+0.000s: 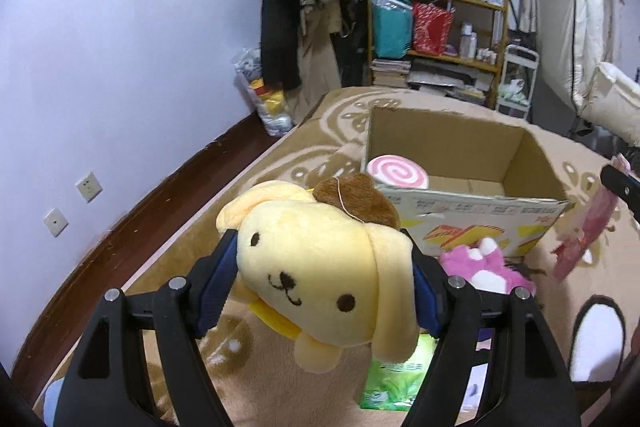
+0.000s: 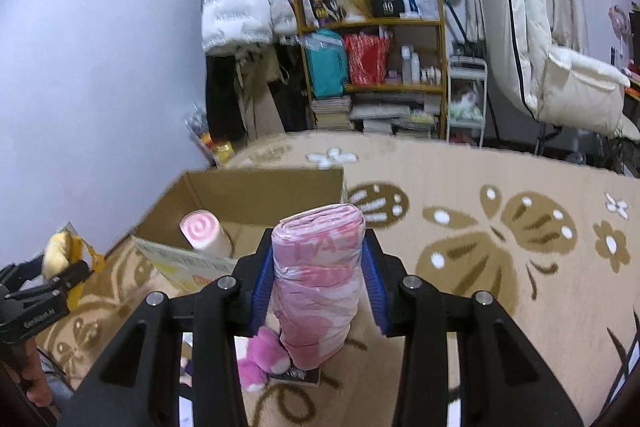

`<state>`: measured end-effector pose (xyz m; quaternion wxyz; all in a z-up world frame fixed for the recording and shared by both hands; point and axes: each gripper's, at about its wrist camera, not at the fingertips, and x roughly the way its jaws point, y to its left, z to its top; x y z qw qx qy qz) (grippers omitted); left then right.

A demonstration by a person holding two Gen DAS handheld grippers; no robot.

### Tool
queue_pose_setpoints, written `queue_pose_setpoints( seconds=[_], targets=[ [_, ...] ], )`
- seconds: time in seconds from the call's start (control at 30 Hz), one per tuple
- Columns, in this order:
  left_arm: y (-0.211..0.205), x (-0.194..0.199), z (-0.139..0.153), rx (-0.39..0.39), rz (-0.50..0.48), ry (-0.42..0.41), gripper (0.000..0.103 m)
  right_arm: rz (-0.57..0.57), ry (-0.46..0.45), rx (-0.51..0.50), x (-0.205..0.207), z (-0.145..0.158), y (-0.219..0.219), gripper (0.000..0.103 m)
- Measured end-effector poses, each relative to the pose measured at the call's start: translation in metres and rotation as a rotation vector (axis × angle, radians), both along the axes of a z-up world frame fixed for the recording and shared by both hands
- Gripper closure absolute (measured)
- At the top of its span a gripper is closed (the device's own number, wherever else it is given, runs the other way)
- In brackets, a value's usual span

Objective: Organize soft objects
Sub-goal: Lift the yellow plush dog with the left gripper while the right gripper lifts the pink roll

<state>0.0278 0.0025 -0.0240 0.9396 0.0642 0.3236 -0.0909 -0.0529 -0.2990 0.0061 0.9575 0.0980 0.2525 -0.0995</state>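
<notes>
Clamped in my left tongs (image 1: 324, 283), raised and angled down over the rug (image 1: 460, 115), is a yellow dog plush (image 1: 320, 267). Ahead sits the box (image 1: 480, 215) holding a swirl roll (image 1: 398, 173). My right tongs (image 2: 318, 267) squeeze a pink wrapped pack (image 2: 316, 275), likewise lifted.

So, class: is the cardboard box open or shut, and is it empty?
Open and not empty. The cardboard box has no flaps over its top, and a pink swirl cushion leans inside against its wall; the visible floor is otherwise bare.
</notes>
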Motion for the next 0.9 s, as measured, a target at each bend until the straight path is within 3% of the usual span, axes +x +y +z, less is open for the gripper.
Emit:
queue_pose_setpoints(
  seconds=[0.23, 0.57, 0.9],
  targets=[
    [0.001, -0.001, 0.022, -0.052, -0.025, -0.061, 0.028, 0.026, -0.063, -0.043, -0.003, 0.028, 0.009, 0.060],
    [-0.006, 0.009, 0.050, -0.053, -0.060, -0.152, 0.028, 0.061, -0.103, -0.124, 0.020, 0.058, 0.025, 0.060],
    [-0.037, 0.039, 0.065, -0.037, -0.094, -0.226, 0.028, 0.088, -0.126, -0.127, 0.059, 0.065, 0.020, 0.060]
  ],
)
